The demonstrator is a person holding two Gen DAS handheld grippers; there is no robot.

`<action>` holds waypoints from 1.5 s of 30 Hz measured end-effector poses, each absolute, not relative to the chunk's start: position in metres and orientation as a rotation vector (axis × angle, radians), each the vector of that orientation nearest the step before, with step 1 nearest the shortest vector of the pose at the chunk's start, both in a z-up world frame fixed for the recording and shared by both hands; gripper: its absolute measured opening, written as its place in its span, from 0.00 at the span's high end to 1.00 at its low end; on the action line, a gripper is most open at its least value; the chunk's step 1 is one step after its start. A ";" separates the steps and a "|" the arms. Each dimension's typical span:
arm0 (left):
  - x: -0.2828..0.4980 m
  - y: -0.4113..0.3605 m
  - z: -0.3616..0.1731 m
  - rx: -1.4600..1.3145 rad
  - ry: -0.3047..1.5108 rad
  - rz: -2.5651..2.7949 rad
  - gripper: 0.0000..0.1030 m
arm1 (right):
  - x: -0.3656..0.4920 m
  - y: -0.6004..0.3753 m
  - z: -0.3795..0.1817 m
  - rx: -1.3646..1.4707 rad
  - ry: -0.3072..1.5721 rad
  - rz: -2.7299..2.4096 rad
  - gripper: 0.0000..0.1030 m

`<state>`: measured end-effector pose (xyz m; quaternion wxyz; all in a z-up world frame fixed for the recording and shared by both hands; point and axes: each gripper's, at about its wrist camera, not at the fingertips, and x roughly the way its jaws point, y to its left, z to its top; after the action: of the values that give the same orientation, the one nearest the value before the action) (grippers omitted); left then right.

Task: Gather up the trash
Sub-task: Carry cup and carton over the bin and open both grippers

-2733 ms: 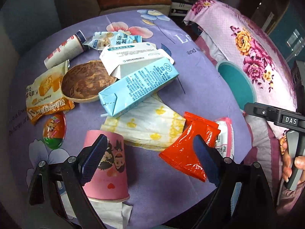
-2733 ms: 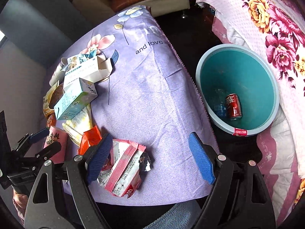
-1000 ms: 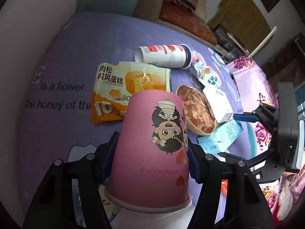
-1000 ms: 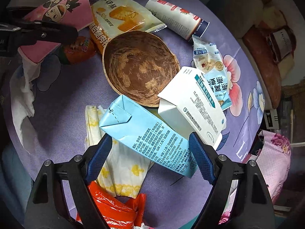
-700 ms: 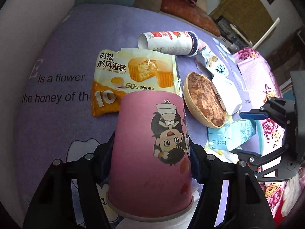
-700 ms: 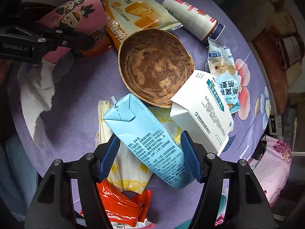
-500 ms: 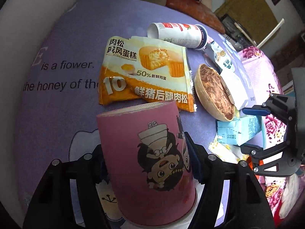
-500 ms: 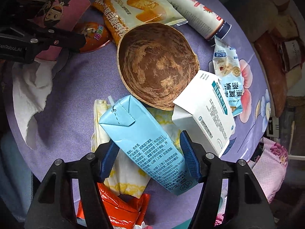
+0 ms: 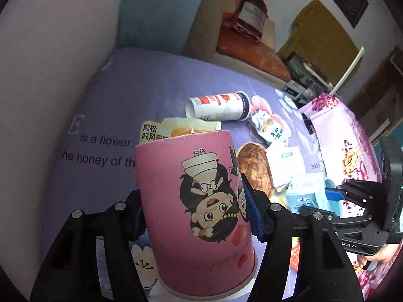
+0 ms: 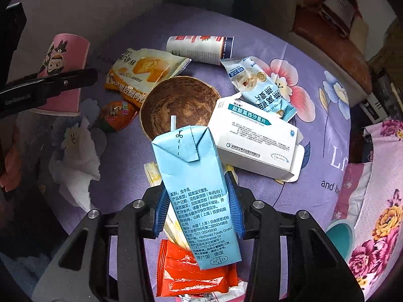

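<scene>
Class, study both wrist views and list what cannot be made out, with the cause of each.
- Left wrist view: the pink cup hides most of the cake wrapper and the table under it.
- Left wrist view: the bin is nearly all behind the milk carton.
- Right wrist view: the carton covers part of the red packet; its print is unreadable.

We see the bowl (image 10: 180, 103) in the middle of the tabletop (image 10: 297, 58). The box (image 10: 254, 139) lies right of it, the bottle (image 10: 201, 47) far behind.

one pink cup (image 9: 199, 209), one blue carton (image 10: 196, 196), one white box (image 10: 254, 141), one brown bowl (image 10: 176, 103), four wrappers, one bottle (image 10: 201, 47).
</scene>
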<state>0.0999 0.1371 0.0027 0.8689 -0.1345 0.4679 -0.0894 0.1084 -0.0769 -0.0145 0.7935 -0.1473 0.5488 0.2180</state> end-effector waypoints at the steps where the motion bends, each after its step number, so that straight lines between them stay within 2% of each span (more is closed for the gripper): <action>1: 0.099 0.132 0.007 -0.276 0.973 -0.201 0.38 | 0.107 -0.082 -0.011 -0.283 1.168 0.464 0.61; 7: 0.100 0.092 0.024 -0.234 0.962 -0.280 0.38 | 0.107 -0.144 0.011 -0.032 1.085 0.363 0.61; 15: 0.104 -0.013 0.009 -0.100 1.035 -0.421 0.38 | 0.088 -0.250 0.013 0.262 1.021 0.199 0.61; 24: 0.103 -0.149 -0.009 0.023 1.096 -0.578 0.38 | 0.043 -0.359 0.006 0.383 0.927 -0.020 0.61; 34: 0.095 -0.285 -0.034 0.199 1.144 -0.694 0.38 | -0.001 -0.465 -0.026 0.545 0.901 -0.175 0.61; 45: 0.093 -0.361 -0.070 0.297 1.193 -0.733 0.36 | -0.021 -0.511 -0.049 0.592 0.908 -0.239 0.61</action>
<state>0.0926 -0.3614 -0.0699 0.7545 0.1363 0.5470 -0.3361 -0.0214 -0.5106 -0.0491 0.8498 0.2811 0.4311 -0.1135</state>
